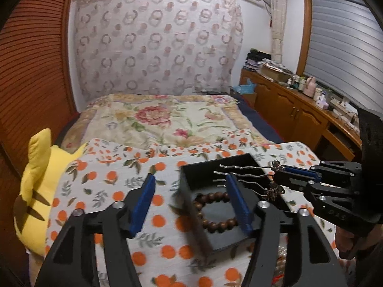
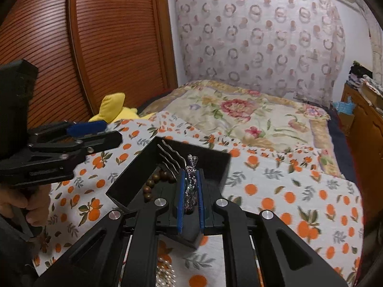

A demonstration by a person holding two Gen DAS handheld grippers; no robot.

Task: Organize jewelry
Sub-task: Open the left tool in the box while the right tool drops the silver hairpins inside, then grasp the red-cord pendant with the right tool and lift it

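Overhead of the black box [image 1: 235,167], two wavy metal hairpins [image 1: 241,169], clamped at their ornamented ends by the right gripper [image 1: 278,175], prongs reaching across the box's open top. Inside the box, against its near wall, a brown bead bracelet [image 1: 216,211]. Box resting on the orange-print cloth [image 1: 115,191], toward the cloth's right half. Left gripper [image 1: 191,205] spread wide, gripping nothing, one blue finger inside the box beside the bracelet, the other outside over the cloth. At the cloth's left edge, a yellow plush toy [image 1: 36,181]. Beyond the far edge, a floral quilt [image 1: 155,119].
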